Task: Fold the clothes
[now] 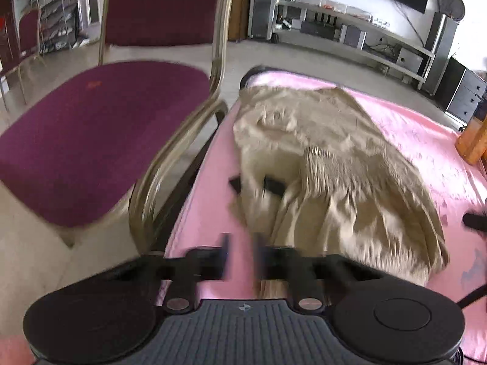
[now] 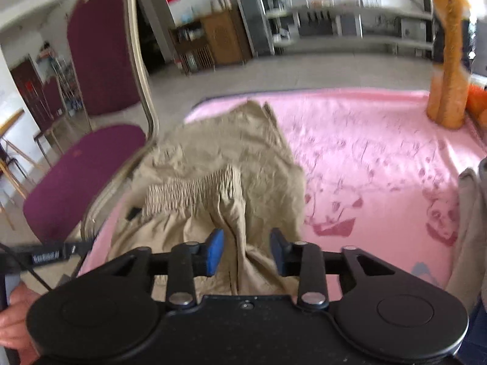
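Crumpled beige trousers (image 1: 328,164) with an elastic waistband (image 2: 191,190) lie on the left part of a pink-covered table (image 1: 426,140). They also show in the right wrist view (image 2: 231,164). My left gripper (image 1: 240,258) hovers over the pink cloth just left of the trousers' near edge. Its jaws stand a small gap apart with nothing between them, and the view is blurred. My right gripper (image 2: 247,251) is open, its blue pads (image 2: 215,251) either side of a raised fold of the trousers' near edge, not closed on it.
A maroon chair (image 1: 97,133) with a gold frame stands tight against the table's left edge; it also shows in the right wrist view (image 2: 76,176). An orange plush toy (image 2: 449,60) stands at the far right of the table. A grey garment (image 2: 471,228) lies at the right edge.
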`<action>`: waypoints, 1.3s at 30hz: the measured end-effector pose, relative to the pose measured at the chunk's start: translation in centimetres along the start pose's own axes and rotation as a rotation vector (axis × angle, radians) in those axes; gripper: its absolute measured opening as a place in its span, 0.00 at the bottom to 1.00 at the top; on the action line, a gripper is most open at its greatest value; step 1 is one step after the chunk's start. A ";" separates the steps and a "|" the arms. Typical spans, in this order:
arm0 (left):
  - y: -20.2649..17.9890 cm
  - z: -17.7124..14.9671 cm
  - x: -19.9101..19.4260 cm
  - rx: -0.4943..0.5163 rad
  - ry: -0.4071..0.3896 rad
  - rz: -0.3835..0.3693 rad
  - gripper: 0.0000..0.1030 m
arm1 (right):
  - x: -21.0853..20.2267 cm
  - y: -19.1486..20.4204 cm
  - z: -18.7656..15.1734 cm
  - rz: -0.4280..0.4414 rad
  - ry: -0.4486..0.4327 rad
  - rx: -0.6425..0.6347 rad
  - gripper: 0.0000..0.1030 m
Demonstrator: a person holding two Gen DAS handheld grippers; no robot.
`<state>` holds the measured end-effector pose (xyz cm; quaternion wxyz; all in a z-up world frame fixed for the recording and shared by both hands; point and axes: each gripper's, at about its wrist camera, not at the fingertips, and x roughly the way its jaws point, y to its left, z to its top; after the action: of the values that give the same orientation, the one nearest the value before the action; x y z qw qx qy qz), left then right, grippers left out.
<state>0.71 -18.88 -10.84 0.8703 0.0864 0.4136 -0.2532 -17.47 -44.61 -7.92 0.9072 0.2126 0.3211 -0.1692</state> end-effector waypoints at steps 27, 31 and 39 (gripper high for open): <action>3.5 0.3 3.5 -0.282 0.182 -0.120 0.52 | 3.1 -7.7 -0.2 0.196 0.039 0.449 0.39; 2.9 1.0 4.5 -0.292 0.197 -0.151 0.54 | 3.8 -9.5 -1.3 0.191 0.065 0.557 0.47; 1.3 2.1 7.2 -0.274 0.253 -0.222 0.62 | 6.1 -11.1 -1.5 0.165 0.086 0.615 0.53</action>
<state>6.60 -21.17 -15.03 0.7819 -0.0476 0.5570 -0.2760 -18.64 -54.38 -16.02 0.7967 0.5091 0.2745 -0.1751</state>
